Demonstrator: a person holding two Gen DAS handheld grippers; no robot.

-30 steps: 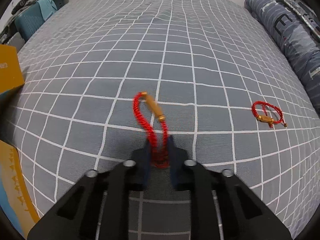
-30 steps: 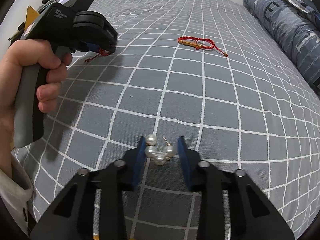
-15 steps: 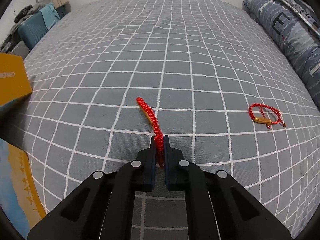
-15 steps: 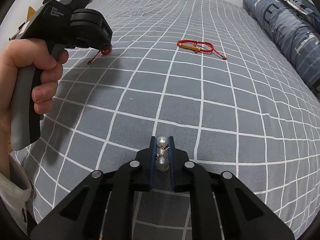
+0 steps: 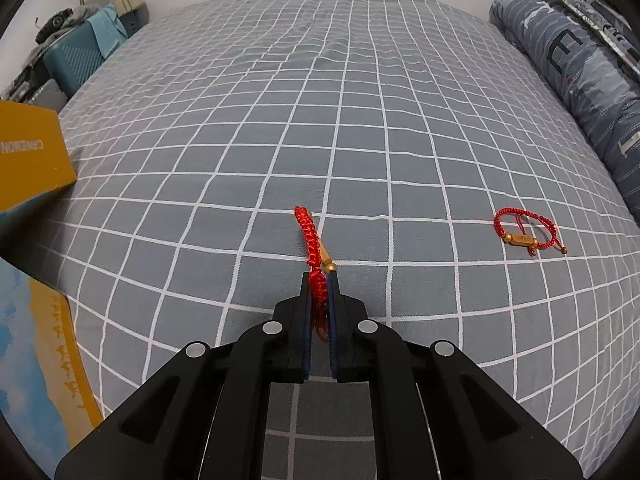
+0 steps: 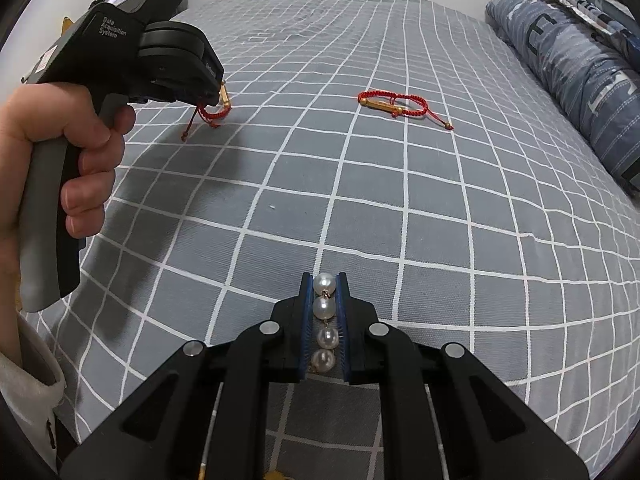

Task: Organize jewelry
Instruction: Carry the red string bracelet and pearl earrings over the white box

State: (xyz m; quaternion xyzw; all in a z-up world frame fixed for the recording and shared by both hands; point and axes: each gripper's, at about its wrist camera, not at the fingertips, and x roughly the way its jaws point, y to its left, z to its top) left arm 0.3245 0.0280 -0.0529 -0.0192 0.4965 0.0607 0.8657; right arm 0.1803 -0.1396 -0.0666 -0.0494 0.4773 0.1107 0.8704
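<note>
Pickup step: left tongs (image 5: 320, 280) clenched on a braided red cord bracelet with gold tube bead (image 5: 313, 242), right tongs (image 6: 325, 280) grasping a white pearl strand (image 6: 324, 318); next, probably lifting both clear of the grey checked bed (image 5: 360, 120).

matt woven cloth bedsheet (image 5: 360, 128); braided red cord bracelet (image 5: 524, 232) with shiny gold metal tube; glossy smooth pearls (image 6: 324, 308); matt black plastic grippers.

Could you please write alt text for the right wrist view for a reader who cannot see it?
The right gripper is shut on a string of pearls above a grey checked bedspread. Further off, the left gripper pinches a red bracelet; another red bracelet lies loose.
</note>
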